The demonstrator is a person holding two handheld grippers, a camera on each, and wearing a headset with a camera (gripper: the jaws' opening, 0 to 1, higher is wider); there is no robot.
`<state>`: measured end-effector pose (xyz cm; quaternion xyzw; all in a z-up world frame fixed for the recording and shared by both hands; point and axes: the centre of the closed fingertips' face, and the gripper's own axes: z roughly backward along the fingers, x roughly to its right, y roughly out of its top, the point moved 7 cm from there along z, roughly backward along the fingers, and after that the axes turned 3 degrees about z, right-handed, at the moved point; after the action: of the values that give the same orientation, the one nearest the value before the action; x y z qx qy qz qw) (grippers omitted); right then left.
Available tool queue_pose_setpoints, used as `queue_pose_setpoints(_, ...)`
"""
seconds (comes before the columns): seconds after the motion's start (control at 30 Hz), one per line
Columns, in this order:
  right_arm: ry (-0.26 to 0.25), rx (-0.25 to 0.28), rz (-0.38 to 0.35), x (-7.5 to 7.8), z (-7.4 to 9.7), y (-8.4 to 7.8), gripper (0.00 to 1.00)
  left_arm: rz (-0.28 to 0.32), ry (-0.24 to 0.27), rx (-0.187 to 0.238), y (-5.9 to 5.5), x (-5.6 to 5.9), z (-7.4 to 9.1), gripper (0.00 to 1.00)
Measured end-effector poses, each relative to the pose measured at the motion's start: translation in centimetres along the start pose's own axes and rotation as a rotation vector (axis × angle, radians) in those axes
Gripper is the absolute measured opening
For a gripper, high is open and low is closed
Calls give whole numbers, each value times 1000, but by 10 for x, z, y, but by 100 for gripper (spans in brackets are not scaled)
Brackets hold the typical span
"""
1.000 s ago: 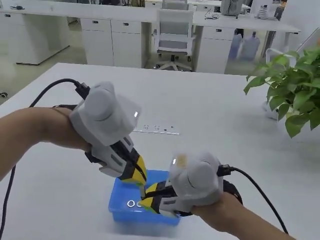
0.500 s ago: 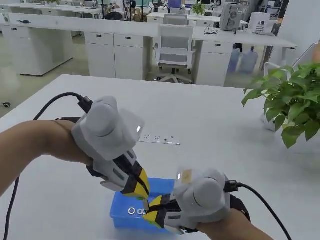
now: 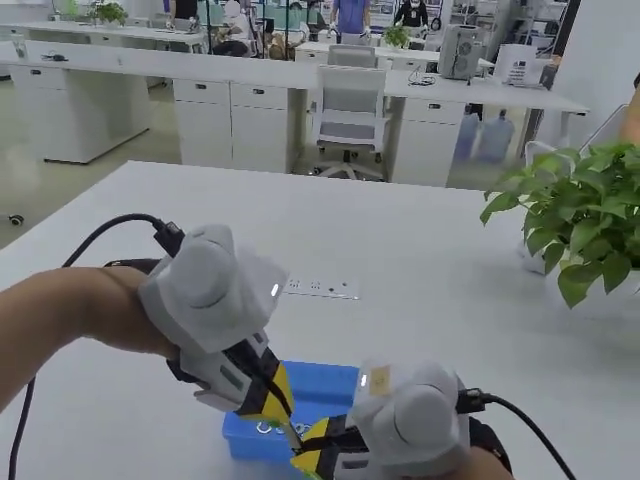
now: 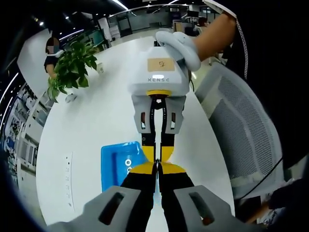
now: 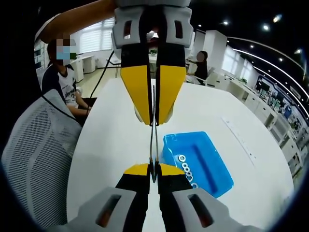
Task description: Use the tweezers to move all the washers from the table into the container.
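Observation:
A blue container (image 3: 315, 385) sits near the table's front edge, with several washers (image 5: 186, 164) in a row on its floor (image 4: 128, 166). My left gripper (image 3: 278, 415) and right gripper (image 3: 305, 458) meet tip to tip just over the container's near side. Thin metal tweezers (image 5: 153, 145) run between them. In the right gripper view, my right gripper (image 5: 153, 169) is shut on the tweezers' lower end, and the left gripper's yellow pads (image 5: 137, 92) close on the upper end. In the left gripper view, my left gripper (image 4: 155, 166) is shut, facing the right gripper (image 4: 157, 153).
A potted plant (image 3: 575, 220) stands at the table's right. A socket strip (image 3: 318, 288) lies flat in the tabletop beyond the container. A mesh office chair (image 5: 34, 159) stands beside the table's near edge, and a person sits behind it.
The whole picture has shifted downward as the head camera tilted up. Both grippers stay joined tip to tip over the container's near side.

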<state>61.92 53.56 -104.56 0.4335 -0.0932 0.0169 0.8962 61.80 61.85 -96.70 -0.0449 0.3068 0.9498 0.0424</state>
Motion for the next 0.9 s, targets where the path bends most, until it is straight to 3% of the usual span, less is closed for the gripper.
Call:
queue_pose_setpoints(0.53,-19,-42,36,-8,1,-4,5,-3,49,50,-8,11,-5,6)
queue_pose_setpoints(0.9,4,-90,41,-14,-4,-12,5,-17,59,37,-18,19,-16,7)
